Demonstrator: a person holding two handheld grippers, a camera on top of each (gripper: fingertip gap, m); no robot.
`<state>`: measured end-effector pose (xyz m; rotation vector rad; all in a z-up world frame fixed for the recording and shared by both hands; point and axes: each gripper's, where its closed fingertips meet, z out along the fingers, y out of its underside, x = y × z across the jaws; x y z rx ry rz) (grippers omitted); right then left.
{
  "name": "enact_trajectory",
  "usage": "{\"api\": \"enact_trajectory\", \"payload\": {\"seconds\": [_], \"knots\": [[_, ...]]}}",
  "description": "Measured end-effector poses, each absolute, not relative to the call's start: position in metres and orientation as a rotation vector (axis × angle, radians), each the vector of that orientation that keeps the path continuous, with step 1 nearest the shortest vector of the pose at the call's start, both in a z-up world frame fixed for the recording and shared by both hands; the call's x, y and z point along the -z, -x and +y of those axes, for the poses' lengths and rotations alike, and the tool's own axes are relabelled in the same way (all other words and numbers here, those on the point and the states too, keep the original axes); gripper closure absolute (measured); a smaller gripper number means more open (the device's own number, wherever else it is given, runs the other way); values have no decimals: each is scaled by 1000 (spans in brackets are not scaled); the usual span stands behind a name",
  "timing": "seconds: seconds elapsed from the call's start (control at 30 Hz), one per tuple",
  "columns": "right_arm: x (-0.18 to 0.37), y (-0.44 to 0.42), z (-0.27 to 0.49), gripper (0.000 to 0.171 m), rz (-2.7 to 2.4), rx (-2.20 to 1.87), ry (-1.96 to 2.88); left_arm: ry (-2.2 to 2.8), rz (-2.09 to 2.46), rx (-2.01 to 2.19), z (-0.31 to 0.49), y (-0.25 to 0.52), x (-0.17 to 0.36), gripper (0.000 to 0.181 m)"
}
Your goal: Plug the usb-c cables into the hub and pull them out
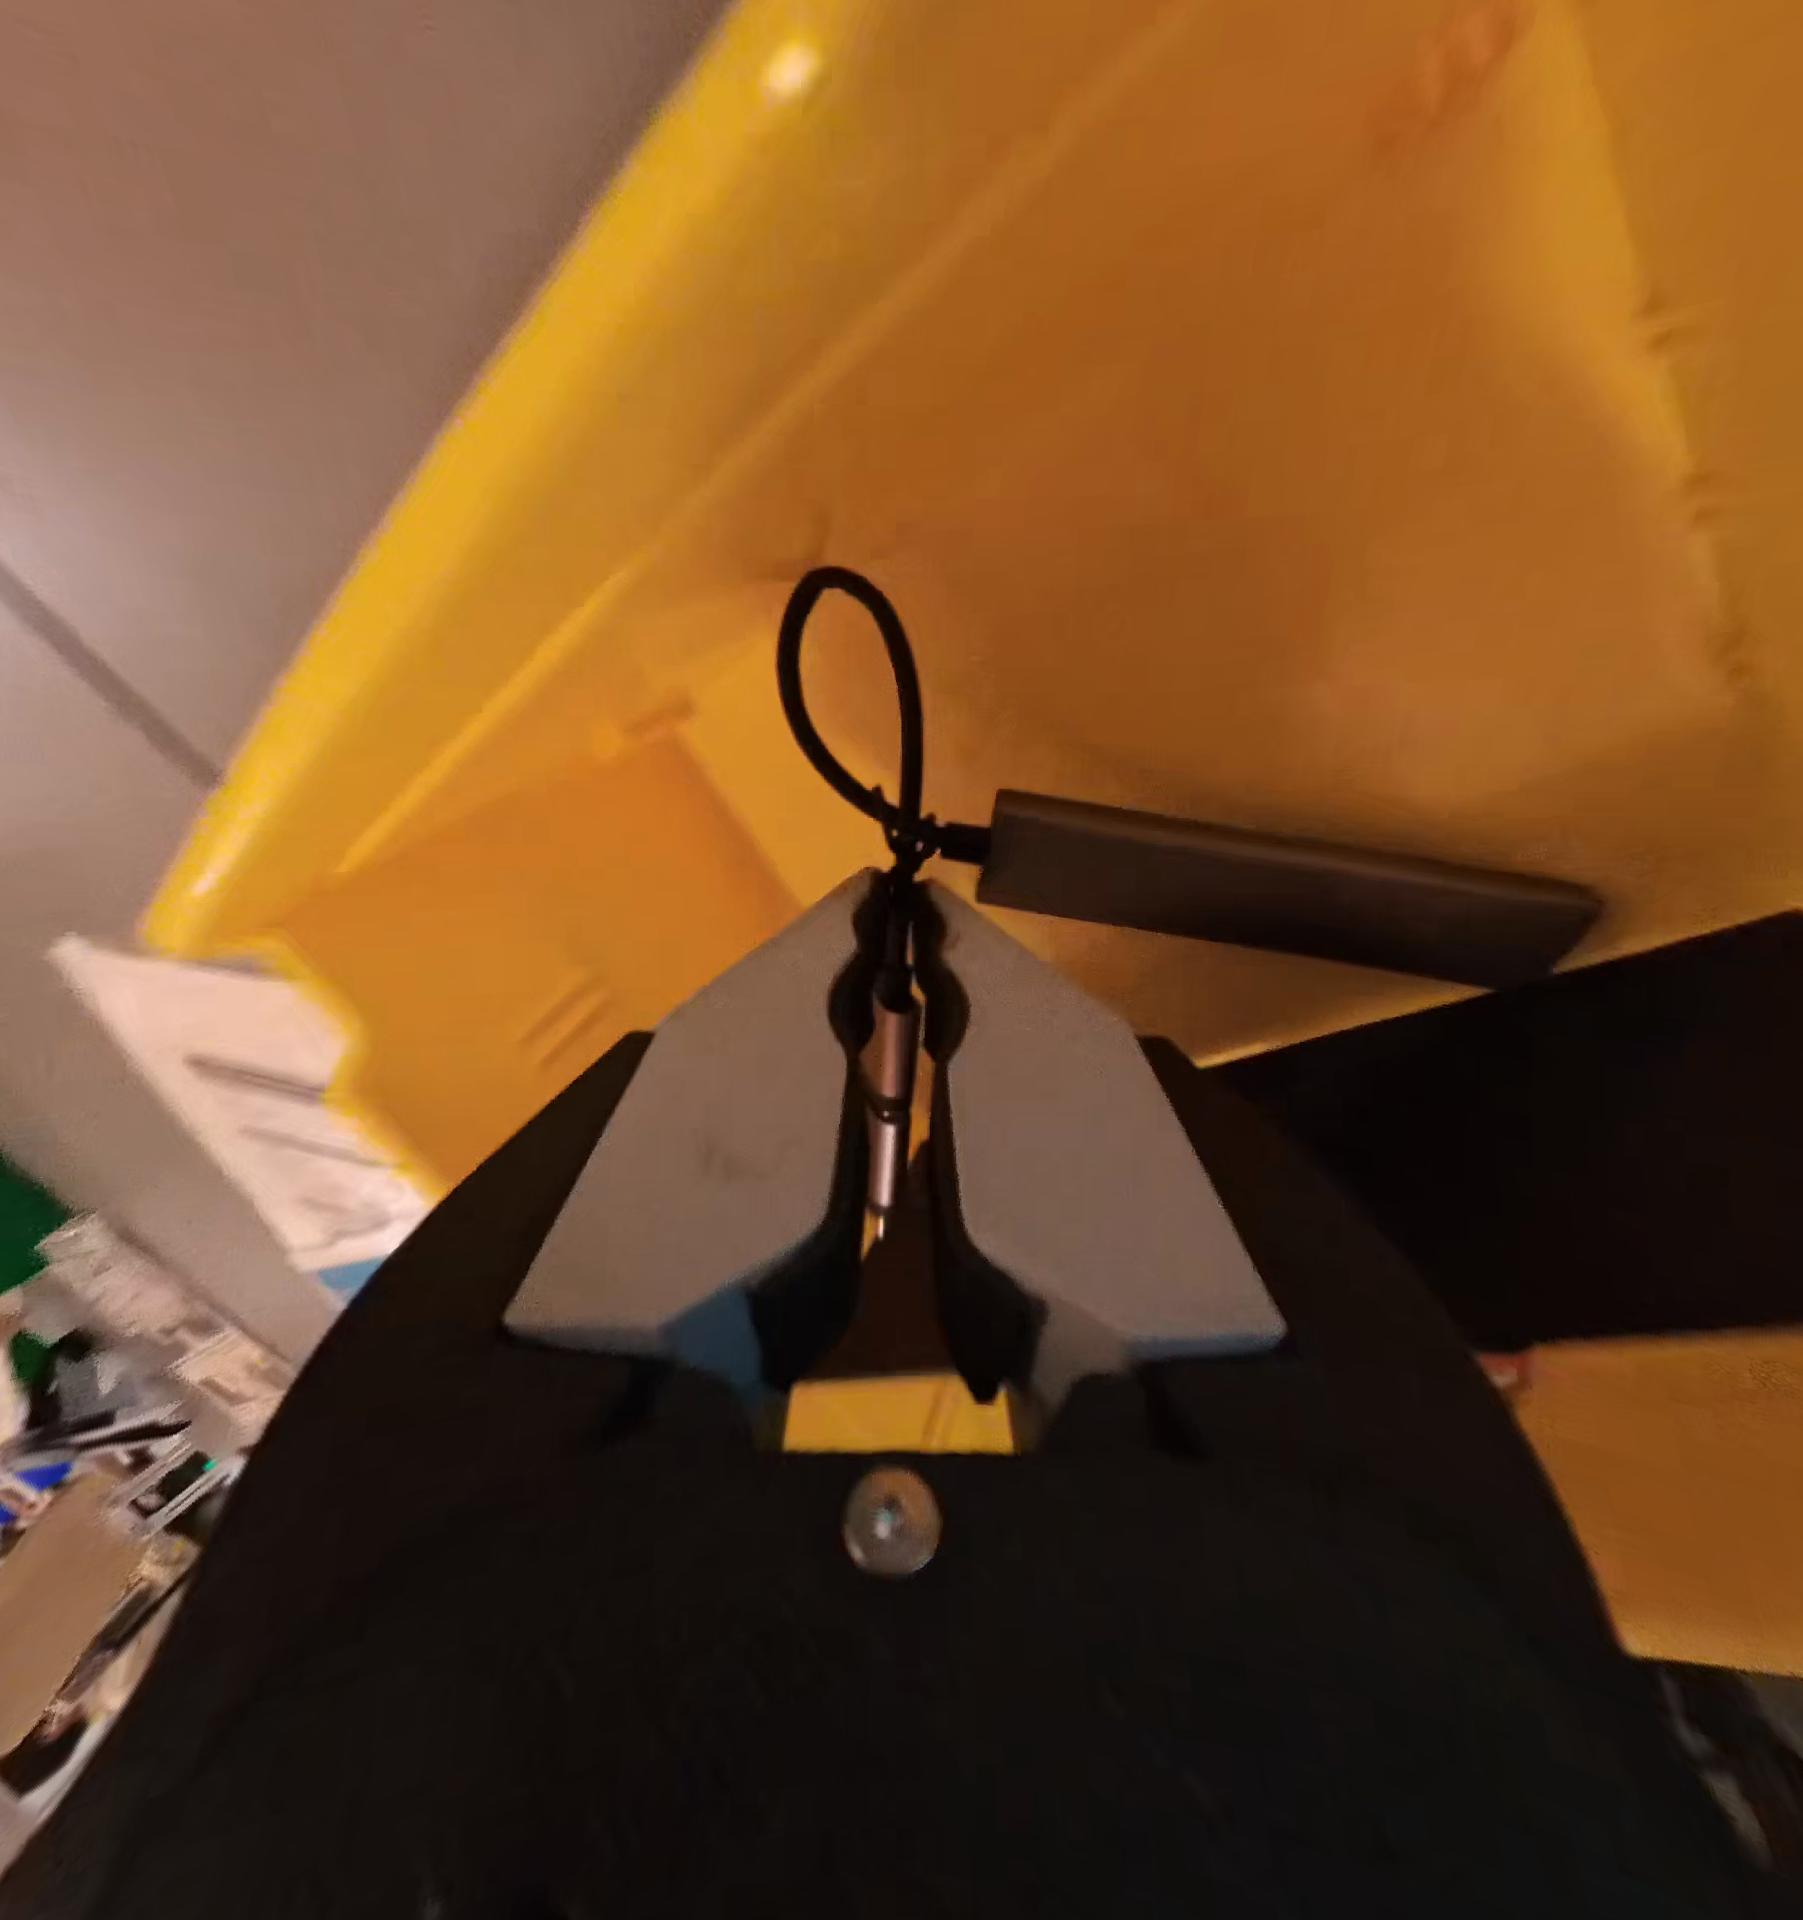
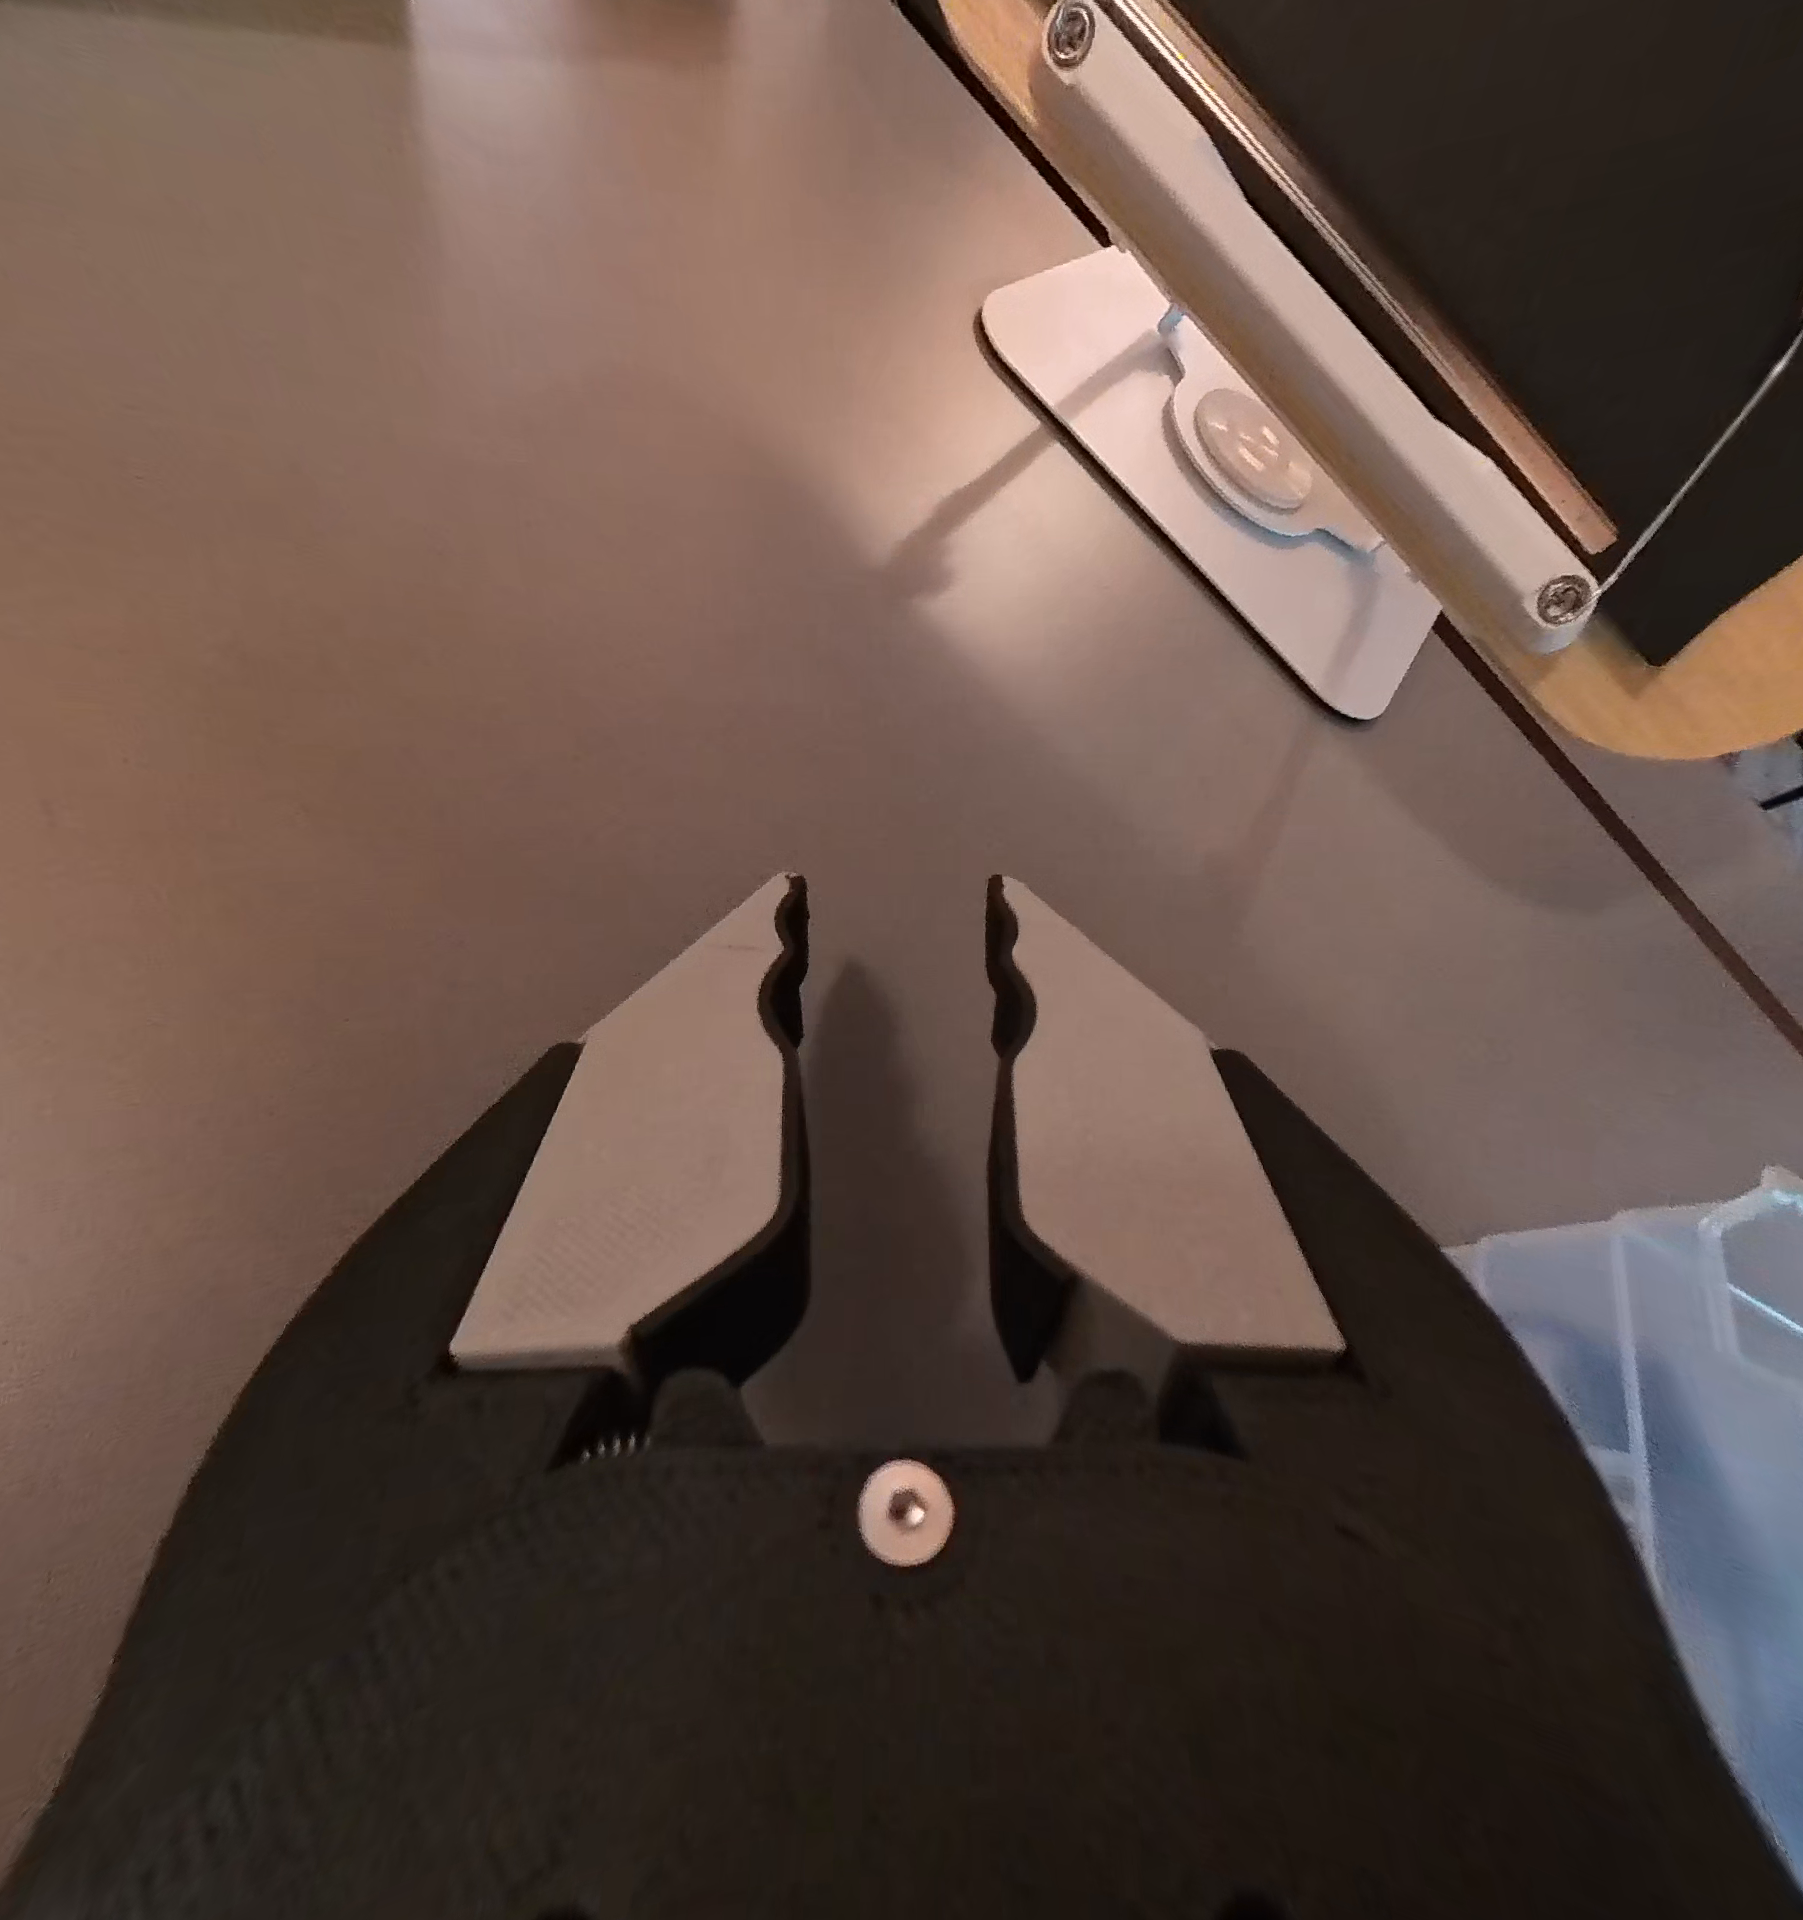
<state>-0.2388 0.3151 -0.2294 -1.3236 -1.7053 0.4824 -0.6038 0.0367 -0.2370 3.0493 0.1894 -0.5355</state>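
In the left wrist view my left gripper [image 1: 895, 896] is shut on a black cable [image 1: 847, 686] near its silver plug [image 1: 889, 1101], which points back between the fingers. The cable loops above the fingertips and runs into the left end of a dark grey hub [image 1: 1281, 902], which hangs in the air above a yellow bin [image 1: 1188, 436]. In the right wrist view my right gripper [image 2: 895, 899] is open and empty over a grey-brown tabletop [image 2: 461, 520]. The hub and cable do not show in that view.
A white box [image 1: 242, 1081] and a clutter of small items [image 1: 66, 1434] lie left of the yellow bin. A black shape [image 1: 1562, 1132] sits under the hub. A white bracket plate [image 2: 1188, 488], a wood-edged black panel [image 2: 1562, 208] and a clear plastic bin [image 2: 1686, 1434] stand to the right. Some 45 centimeters of space lies between my two pairs of fingers. My left gripper is the nearer one to the black shape [image 1: 1562, 1132]: about 11 centimeters, against 35 centimeters.
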Motion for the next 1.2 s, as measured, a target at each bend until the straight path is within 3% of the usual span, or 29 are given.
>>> {"api": "enact_trajectory", "payload": {"seconds": [0.23,0.53,0.73,0.9,1.07,1.2], "knots": [[227,238,313,140,-1696,-472,1302,-3220,290,909,28,596,113,179],[229,233,325,140,-1649,-479,1355,-3368,-238,1035,71,460,14,179],[224,231,325,139,-1612,-577,1389,-3177,-1019,1051,109,348,19,179],[226,230,320,133,-1641,-617,1393,-2752,-2029,1001,132,269,56,179],[215,232,293,118,-1703,-767,1303,-2970,-2033,1119,169,260,53,179],[184,225,253,108,-1714,-1080,1143,-3240,-1537,1149,185,291,78,179]]}}
